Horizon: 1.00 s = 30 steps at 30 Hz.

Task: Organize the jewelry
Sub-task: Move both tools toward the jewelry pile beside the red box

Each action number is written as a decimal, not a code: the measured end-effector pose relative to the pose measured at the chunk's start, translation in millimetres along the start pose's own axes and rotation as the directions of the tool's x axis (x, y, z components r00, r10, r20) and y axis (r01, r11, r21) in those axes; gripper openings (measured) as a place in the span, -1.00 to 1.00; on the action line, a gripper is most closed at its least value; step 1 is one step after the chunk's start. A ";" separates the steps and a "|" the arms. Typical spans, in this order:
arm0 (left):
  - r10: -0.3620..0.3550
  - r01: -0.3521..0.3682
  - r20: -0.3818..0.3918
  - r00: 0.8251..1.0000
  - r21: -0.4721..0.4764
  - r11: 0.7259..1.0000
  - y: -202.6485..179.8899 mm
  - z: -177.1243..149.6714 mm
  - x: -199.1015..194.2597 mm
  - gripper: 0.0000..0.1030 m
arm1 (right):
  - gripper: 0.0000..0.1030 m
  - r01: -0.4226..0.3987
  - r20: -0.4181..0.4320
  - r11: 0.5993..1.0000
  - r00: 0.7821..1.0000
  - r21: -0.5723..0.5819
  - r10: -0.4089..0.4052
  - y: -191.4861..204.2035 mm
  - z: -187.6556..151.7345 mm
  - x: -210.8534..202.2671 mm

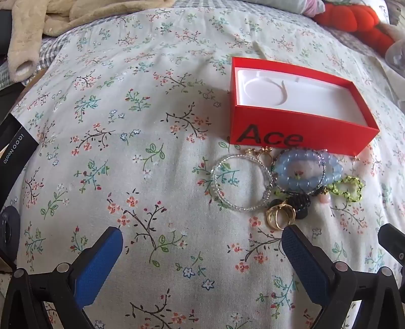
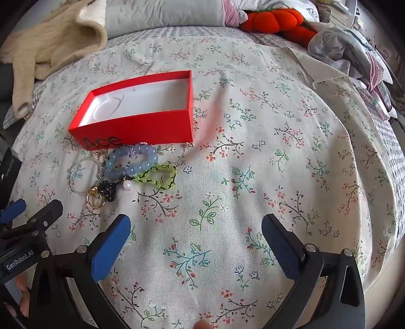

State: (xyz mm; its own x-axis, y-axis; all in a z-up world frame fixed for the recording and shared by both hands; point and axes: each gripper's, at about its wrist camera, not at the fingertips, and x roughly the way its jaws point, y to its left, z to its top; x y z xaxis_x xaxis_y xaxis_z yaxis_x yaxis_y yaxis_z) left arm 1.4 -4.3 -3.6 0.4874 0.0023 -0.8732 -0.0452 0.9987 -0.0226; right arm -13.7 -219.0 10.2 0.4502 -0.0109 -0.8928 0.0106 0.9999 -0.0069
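Observation:
A red open box (image 1: 298, 126) marked "Ace" with a white empty insert lies on the floral bedspread; it also shows in the right wrist view (image 2: 141, 126). In front of it lies a jewelry pile: a clear bead bracelet (image 1: 241, 182) (image 2: 83, 176), a blue bead bracelet (image 1: 307, 169) (image 2: 134, 160), a green bead bracelet (image 1: 348, 188) (image 2: 158, 176), gold rings (image 1: 279, 216) (image 2: 95, 198) and a black bead piece (image 1: 300, 202). My left gripper (image 1: 202, 240) is open, its right finger just short of the gold rings. My right gripper (image 2: 196, 227) is open and empty, right of the pile.
A cream knit garment (image 2: 50, 43) lies at the back left. An orange plush toy (image 2: 276, 20) and crumpled cloth (image 2: 341, 48) lie at the back right. A black box (image 1: 15, 141) sits at the left edge. The left gripper's tip shows in the right wrist view (image 2: 48, 212).

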 end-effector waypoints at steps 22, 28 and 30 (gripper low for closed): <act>0.004 -0.004 0.004 1.000 0.012 1.000 0.0 0.1 -0.9 1.00 | 1.00 -0.011 0.004 1.000 1.000 0.006 0.011 0.3 1.0 -1.9; 0.022 -0.023 0.008 1.000 0.029 0.999 -0.4 0.7 0.8 1.00 | 1.00 -0.006 -0.006 1.000 1.000 -0.009 0.006 -1.7 0.9 -4.1; 0.036 -0.037 0.017 0.999 0.043 0.998 -1.1 0.4 -1.1 1.00 | 1.00 -0.002 -0.008 1.000 1.000 -0.005 0.002 -3.1 1.4 -4.4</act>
State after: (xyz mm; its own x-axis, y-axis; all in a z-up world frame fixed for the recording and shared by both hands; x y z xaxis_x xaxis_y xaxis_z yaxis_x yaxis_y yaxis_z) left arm 1.3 -5.3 -2.4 0.5006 0.0390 -0.8648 -0.0258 0.9992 0.0301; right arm -14.5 -222.1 14.8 0.4429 -0.0089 -0.8965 0.0054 1.0000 -0.0073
